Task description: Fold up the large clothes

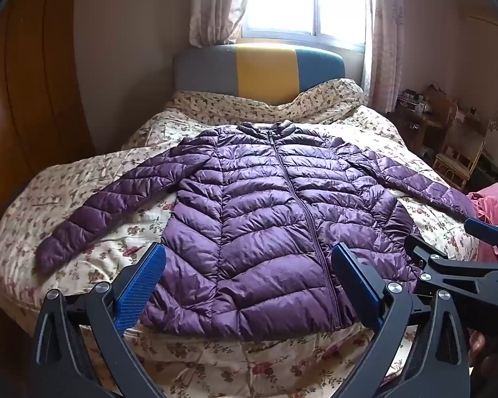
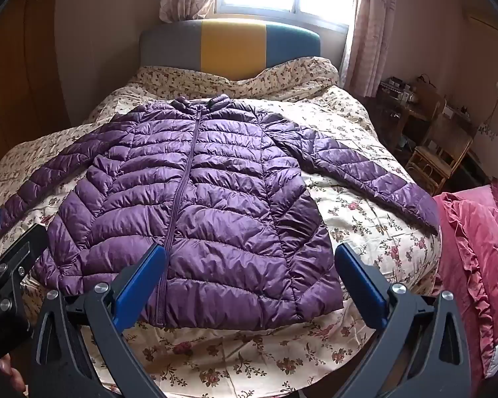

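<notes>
Purple quilted puffer jacket point(image 1: 265, 205) lies flat, front side up, on a bed covered by a cream floral quilt point(image 1: 83, 265). Zip closed, running from collar at centre top of the frame down to the hem at lower centre. Both sleeves spread outward and angled down: one reaches the lower left of the left wrist view, the other runs off toward the right edge. Hem sits just short of the near edge of the bed.

Left gripper point(image 1: 249, 273), black frame with blue ribbed pads, fills the bottom of its own view. Jaws spread wide, nothing between them; the pads hover over the jacket's hem area, contact with fabric not clear. Same gripper shows at the far left edge of the right wrist view.

Right gripper point(image 2: 250, 272), same build, bottom of its view. Jaws likewise wide apart and holding nothing, framing the lower right half of the jacket point(image 2: 189, 182). It also appears at the right edge of the left wrist view, near the sleeve cuff on that side.

Background, upper centre: padded headboard in grey, yellow and teal panels point(image 1: 259, 69), bright window with pale patterned curtains point(image 1: 215, 3) above it. Pink ruffled bedding point(image 2: 474, 248) at right edge. Small wooden rattan chair point(image 2: 438, 152) at middle right, beside cluttered wooden furniture. Brown wooden wardrobe point(image 1: 26, 99) along the left.
</notes>
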The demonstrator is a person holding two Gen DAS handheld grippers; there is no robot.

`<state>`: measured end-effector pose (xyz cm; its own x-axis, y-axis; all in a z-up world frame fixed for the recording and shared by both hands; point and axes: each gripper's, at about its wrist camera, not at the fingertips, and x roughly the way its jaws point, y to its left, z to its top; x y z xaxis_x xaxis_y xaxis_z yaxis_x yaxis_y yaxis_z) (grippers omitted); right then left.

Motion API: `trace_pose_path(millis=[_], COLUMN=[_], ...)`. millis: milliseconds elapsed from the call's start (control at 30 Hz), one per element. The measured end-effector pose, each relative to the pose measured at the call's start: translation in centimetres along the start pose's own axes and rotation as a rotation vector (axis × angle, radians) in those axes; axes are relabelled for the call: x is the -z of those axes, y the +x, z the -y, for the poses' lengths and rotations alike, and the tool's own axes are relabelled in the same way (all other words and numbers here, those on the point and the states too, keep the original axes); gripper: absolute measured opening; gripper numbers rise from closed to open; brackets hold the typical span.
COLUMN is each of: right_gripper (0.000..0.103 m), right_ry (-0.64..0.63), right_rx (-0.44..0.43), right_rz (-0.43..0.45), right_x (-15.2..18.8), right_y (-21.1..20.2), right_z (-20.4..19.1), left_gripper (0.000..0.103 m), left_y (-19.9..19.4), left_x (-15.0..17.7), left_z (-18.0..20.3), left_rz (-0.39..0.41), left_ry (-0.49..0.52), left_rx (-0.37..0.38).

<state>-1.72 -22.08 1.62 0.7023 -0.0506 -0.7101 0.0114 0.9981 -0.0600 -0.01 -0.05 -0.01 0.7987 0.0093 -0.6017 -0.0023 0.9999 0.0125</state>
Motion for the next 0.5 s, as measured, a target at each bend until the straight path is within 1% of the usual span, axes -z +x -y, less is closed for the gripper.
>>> trace_pose_path(millis=[100,500], right_gripper=[0.101,0.101], right_ry=[-0.004,-0.002], right_rx=[0.005,0.003], right_rz=[0.001,0.001], right_x=[0.01,-0.04], right_y=[0.04,0.41], right_z=[-0.01,0.23], left_gripper=[0.099,0.099], left_y=[0.00,0.38], left_x=[-0.02,0.45], left_z=[0.01,-0.82], left_rz=[0.001,-0.016], left_ry=[0.006,-0.034], left_rx=[-0.003,0.002])
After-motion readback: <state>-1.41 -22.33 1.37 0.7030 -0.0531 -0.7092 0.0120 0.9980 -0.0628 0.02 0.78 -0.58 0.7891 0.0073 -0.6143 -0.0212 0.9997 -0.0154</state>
